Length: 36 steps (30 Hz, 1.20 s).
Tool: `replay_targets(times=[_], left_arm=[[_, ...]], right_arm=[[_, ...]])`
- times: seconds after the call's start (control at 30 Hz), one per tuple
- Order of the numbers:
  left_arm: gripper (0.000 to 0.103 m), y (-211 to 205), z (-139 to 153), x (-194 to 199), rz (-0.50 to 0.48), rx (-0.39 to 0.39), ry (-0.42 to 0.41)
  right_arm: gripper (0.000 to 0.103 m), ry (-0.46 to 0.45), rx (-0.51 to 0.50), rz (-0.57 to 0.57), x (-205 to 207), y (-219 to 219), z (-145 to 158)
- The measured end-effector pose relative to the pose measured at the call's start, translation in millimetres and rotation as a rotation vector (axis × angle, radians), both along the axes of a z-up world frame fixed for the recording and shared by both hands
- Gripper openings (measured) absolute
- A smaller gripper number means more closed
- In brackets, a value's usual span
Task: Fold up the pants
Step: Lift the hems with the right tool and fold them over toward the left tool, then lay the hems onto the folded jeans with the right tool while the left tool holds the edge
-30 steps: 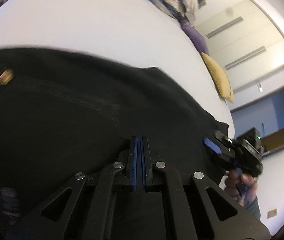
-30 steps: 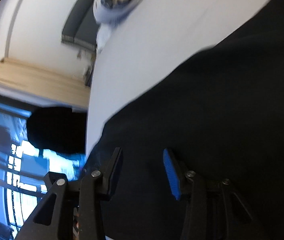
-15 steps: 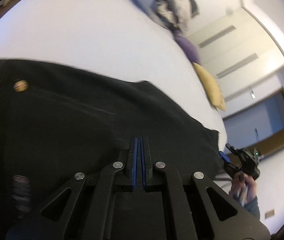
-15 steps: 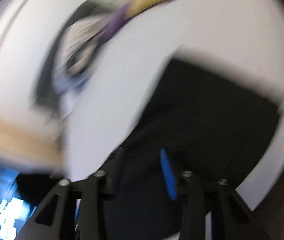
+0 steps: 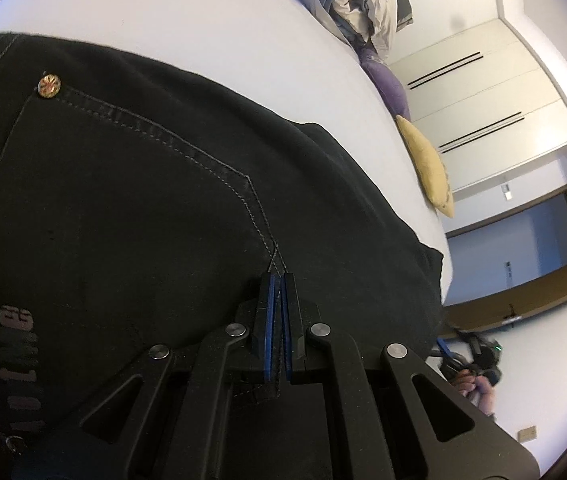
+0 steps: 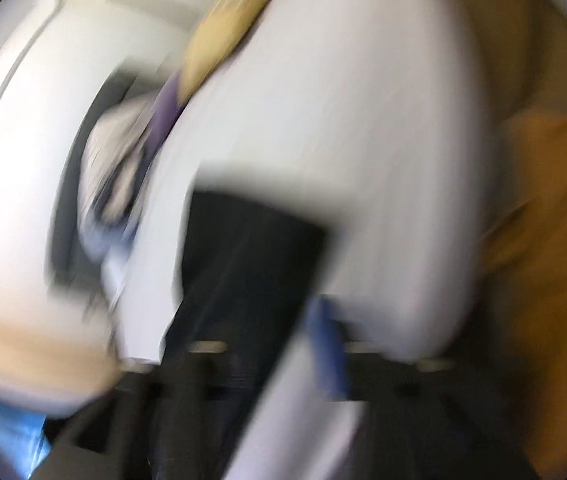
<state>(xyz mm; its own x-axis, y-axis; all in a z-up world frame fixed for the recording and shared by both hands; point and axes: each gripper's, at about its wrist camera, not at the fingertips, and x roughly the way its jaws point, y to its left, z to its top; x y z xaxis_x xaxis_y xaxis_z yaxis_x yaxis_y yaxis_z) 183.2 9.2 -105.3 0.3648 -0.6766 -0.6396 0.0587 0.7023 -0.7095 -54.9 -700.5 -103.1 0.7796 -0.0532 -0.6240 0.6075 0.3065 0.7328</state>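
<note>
The left gripper [image 5: 279, 280] has its two blue-lined fingers [image 5: 269, 320] pressed together, pinching dark cloth between them. The right gripper [image 5: 469, 354] shows small and blurred low at the right of the left wrist view, held in a bare hand [image 5: 479, 390]. Its own view is smeared; its jaws cannot be judged.

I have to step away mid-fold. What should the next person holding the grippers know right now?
Left gripper: shut on the black pants, pinching the fabric near a pocket seam.
Right gripper: its view is motion-blurred; the jaws look apart with nothing between them, off the pants' far end.
Pants lie flat on the white bed, rivet and pocket facing up, apparently already folded at least once.
Left: likely regrasp the far end with the right gripper and fold again.
</note>
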Motion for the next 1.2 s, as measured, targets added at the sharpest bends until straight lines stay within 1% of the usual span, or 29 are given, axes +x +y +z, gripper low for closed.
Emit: replay_targets(times=[0.03, 0.07, 0.1, 0.13, 0.23, 0.27, 0.37, 0.43, 0.5, 0.6, 0.67, 0.73, 0.83, 0.9, 1.0, 1.03, 1.07, 1.1, 1.13, 1.2], left_arm=[[0.003, -2.6, 3.2, -1.2, 0.004, 0.003, 0.001], [0.003, -4.2, 10.2, -2.5, 0.0, -0.013, -0.012], [0.003, -17.8, 21.5, -4.1, -0.012, -0.029, -0.031], [0.003, -25.3, 28.1, -2.7, -0.029, -0.036, -0.05], [0.003, -50.6, 38.7, 6.0, -0.073, -0.061, -0.064], [0.003, -57.9, 37.7, 6.7, -0.086, -0.066, -0.059], [0.003, -79.3, 29.9, 10.3, -0.107, -0.054, -0.031], [0.003, -85.3, 22.4, 8.6, -0.114, -0.056, -0.004], [0.003, -90.9, 16.9, 9.4, -0.124, -0.061, 0.009], [0.003, -100.0, 9.7, 15.3, -0.133, -0.055, 0.013], [0.003, -102.4, 8.7, 16.3, -0.131, -0.07, 0.014], [0.003, -103.7, 11.6, 15.7, -0.139, -0.102, -0.004], [0.003, -107.4, 10.4, 16.9, -0.158, -0.13, -0.024], [0.003, -116.2, 11.5, 23.4, -0.166, -0.132, -0.024], [0.003, -135.3, 10.4, 32.4, -0.186, -0.132, -0.016], [0.003, -140.0, 10.0, 34.7, -0.195, -0.136, -0.01], [0.003, -145.9, 8.4, 37.5, -0.203, -0.14, -0.004], [0.003, -151.7, 5.1, 41.0, -0.211, -0.142, 0.012], [0.003, -154.6, -0.1, 43.8, -0.214, -0.132, 0.039], [0.003, -151.5, -10.6, 45.2, -0.2, -0.114, 0.086]], right_arm=[[0.059, -0.027, 0.01, 0.016, -0.9, -0.2, -1.6], [0.059, -0.036, 0.021, 0.043, -1.0, -2.5, -0.5], [0.059, -0.031, 0.021, 0.055, -3.1, -3.9, -0.2], [0.059, -0.03, 0.027, 0.062, 7.0, 1.5, -2.8], [0.059, -0.05, 0.105, 0.067, 17.3, 9.3, -18.4], [0.059, -0.052, 0.116, 0.079, 28.4, 16.7, -24.5], [0.059, -0.061, 0.139, 0.106, 35.7, 14.6, -41.0], [0.058, -0.075, 0.169, 0.094, 40.9, 12.8, -48.2], [0.058, -0.095, 0.173, 0.09, 43.4, 10.0, -56.4], [0.049, -0.125, 0.174, 0.083, 43.4, 1.5, -57.3], [0.037, -0.15, 0.181, 0.076, 39.4, -3.6, -56.1], [0.035, -0.162, 0.174, 0.084, 39.2, -3.1, -52.8], [0.035, -0.176, 0.172, 0.105, 53.6, 0.6, -52.3], [0.035, -0.192, 0.174, 0.111, 60.5, 2.2, -50.6], [0.035, -0.189, 0.173, 0.121, 67.2, 3.6, -52.2], [0.032, -0.185, 0.175, 0.121, 67.6, 3.4, -53.3], [0.026, -0.179, 0.175, 0.122, 70.2, 3.0, -54.3], [0.022, -0.173, 0.171, 0.124, 70.2, 2.6, -54.7], [0.017, -0.164, 0.168, 0.125, 71.3, 2.5, -55.3], [0.015, -0.161, 0.16, 0.126, 72.0, 2.8, -54.4]])
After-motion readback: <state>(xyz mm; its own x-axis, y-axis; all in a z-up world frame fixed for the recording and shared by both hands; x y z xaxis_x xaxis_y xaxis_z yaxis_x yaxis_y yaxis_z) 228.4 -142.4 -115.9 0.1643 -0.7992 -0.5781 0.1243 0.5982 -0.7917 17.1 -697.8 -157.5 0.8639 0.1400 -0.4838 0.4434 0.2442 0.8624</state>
